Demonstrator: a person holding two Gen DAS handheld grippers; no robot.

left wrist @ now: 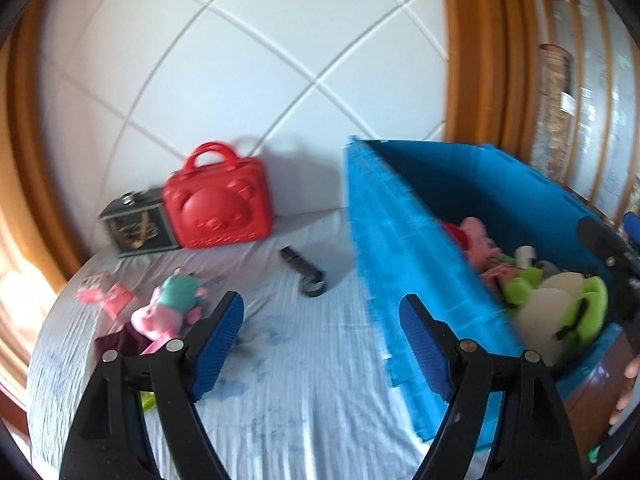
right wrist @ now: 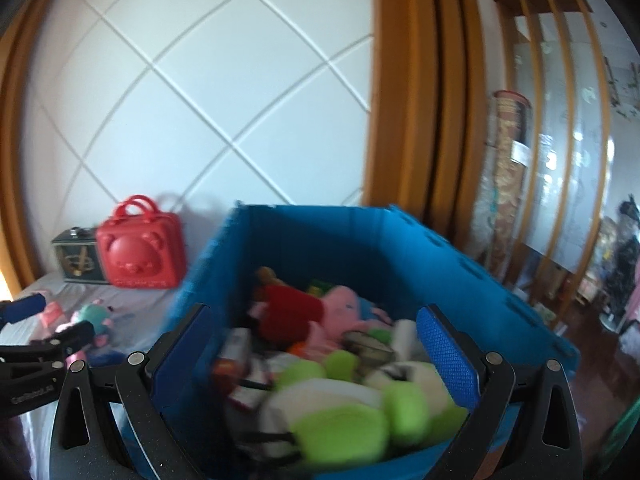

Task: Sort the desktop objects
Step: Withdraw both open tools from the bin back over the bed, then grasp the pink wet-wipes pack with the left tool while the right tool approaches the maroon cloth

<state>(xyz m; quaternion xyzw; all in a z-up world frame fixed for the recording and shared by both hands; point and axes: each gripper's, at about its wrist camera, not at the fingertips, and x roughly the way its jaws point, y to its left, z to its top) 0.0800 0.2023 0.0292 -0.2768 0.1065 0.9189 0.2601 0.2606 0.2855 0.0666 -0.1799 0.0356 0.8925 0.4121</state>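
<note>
jaws apart, pink plush (left wrist: 168, 308) lying diagonal

The right gripper (right wrist: 316, 344) is hovering, jaws wide apart and empty, over the blue bin (right wrist: 332, 248) holding a green frog plush (right wrist: 340, 420).

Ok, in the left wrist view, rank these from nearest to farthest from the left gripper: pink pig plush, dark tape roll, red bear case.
From the left gripper, jaws open and empty:
1. pink pig plush, right beside the left-hand finger, on the sheet.
2. dark tape roll, ahead, just left of the blue bin.
3. red bear case, farthest, at the back against the wall.
</note>
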